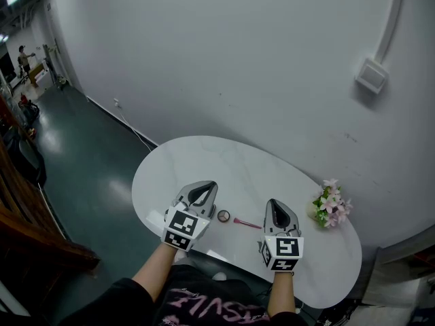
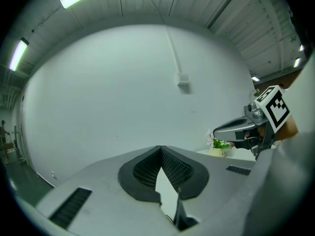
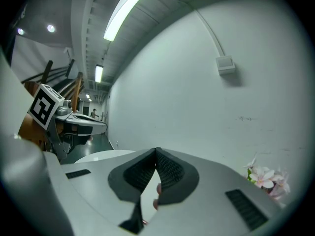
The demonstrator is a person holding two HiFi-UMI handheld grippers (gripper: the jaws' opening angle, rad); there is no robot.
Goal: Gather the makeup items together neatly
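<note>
black top (image 1: pixel 204 304): nearest the camera at the bottom edge, with pink print; two forearms (image 1: pixel 155 270) reach forward from it.
marker cubes (image 1: pixel 182 227): one on the back of each tool, black-and-white squares facing up.
left tongs (image 1: pixel 203 187): held over the near part of the bench, pads pressed together at the tip, nothing between them.
right tongs (image 1: pixel 277 205): level with the left pair and well apart from it, pads likewise closed tip to tip and empty (a few pink specks show through the gap lower down, too small to name).
small round case (image 1: pixel 223 216): lying on the bench between the two pairs of tongs, nearer the left pair, touched by neither.
slim pink stick (image 1: pixel 247 223): lying flat just beside the round case, on its right, one end toward the right tongs.
bench (image 1: pixel 224 158): white, oval, with a glossy top.
flowers (image 1: pixel 331 206): pink blooms with green leaves at the bench's right edge, close to the wall and well apart from the makeup items.
wall (image 1: pixel 238 60): plain white, curving behind the bench.
wall box (image 1: pixel 372 75): white, high on the wall, with a conduit (image 1: pixel 391 26) running up from it.
floor (image 1: pixel 88 161): dark green and shiny, left of the bench; a thin cable (image 1: pixel 132 131) runs along the wall's base.
person (image 1: pixel 25 56): far off at the upper left, standing.
</note>
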